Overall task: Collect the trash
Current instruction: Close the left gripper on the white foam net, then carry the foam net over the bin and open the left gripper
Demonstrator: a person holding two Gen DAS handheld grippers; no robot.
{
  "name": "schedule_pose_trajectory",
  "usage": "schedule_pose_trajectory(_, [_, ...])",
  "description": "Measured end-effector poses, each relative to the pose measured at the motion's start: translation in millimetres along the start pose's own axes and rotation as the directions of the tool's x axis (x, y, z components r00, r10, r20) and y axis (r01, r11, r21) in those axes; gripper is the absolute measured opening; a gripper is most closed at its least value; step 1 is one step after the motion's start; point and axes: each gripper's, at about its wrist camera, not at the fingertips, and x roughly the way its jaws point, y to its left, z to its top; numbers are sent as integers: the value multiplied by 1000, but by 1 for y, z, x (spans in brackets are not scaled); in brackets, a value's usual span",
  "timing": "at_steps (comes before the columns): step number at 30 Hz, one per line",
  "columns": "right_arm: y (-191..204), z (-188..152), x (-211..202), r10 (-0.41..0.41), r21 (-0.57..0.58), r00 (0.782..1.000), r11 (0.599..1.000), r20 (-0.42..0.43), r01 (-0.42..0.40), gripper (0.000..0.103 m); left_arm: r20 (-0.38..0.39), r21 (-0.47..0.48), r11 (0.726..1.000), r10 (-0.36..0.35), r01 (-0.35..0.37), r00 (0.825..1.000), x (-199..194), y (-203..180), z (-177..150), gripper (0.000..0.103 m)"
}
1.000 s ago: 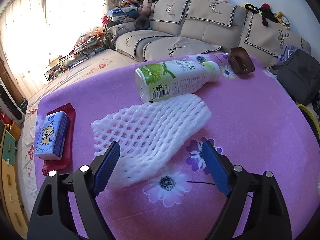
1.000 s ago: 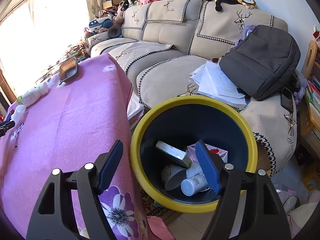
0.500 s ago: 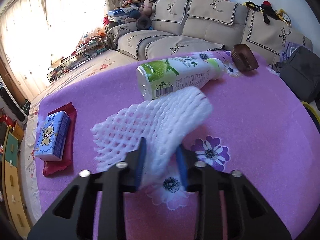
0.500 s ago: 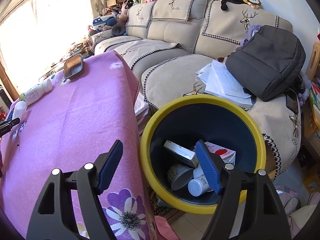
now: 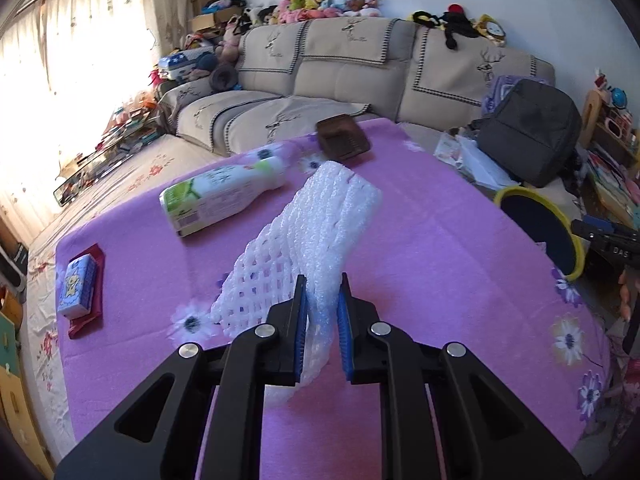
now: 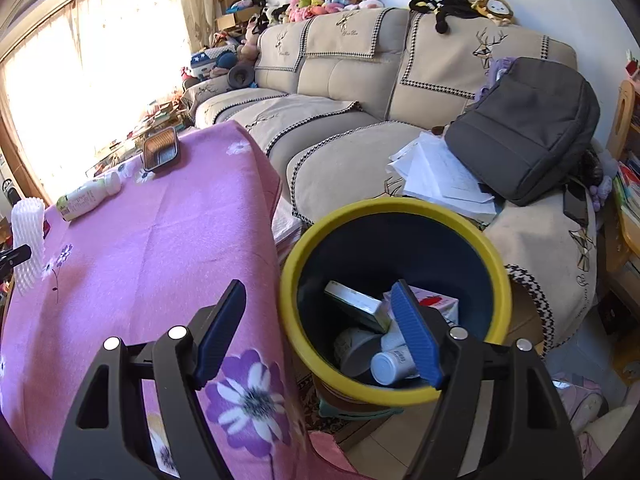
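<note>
A white foam net [image 5: 320,232] hangs lifted above the purple flowered tablecloth [image 5: 420,240]. My left gripper [image 5: 323,284] is closing on its lower end, and the blue pads press into the foam. The net [image 6: 27,236] also shows at the far left of the right wrist view. A green-and-white plastic bottle [image 5: 224,196] lies on its side behind it. My right gripper [image 6: 318,296] stands open with nothing between its fingers, above the table's edge and the yellow-rimmed dark bin [image 6: 384,206]. Cartons, a cup and a small white bottle lie in the bin.
A blue tissue pack [image 5: 78,286] rests on a red wrapper [image 5: 86,320] at the table's left edge. A brown tray [image 5: 343,142] sits at the far end. The bin [image 5: 516,191] stands off the table's right side. Behind is a beige sofa [image 6: 340,80] with papers and a grey backpack [image 6: 528,128].
My left gripper closed on the foam net and lifted it off the cloth, swinging right so the bin came into view. The right gripper stayed open and shifted slightly.
</note>
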Motion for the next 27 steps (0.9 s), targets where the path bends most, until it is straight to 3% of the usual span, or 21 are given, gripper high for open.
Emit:
schedule_pose_trajectory(8, [-45, -14, -27, -43, 54, 998, 998, 36, 41, 71, 9, 158, 977, -144, 141, 989, 2, -116, 36, 15])
schedule_pose_trajectory(16, [-98, -32, -54, -105, 125, 993, 987, 62, 97, 72, -42, 299, 919, -257, 258, 965, 38, -235, 70, 15])
schedule_pose_trajectory(22, [-126, -44, -64, -124, 167, 991, 979, 58, 113, 73, -120, 358, 878, -293, 317, 948, 88, -319, 85, 15])
schedule_pose_trajectory(27, [-140, -52, -64, -125, 195, 991, 974, 43, 115, 74, -189, 359, 867, -294, 345, 937, 136, -365, 93, 15])
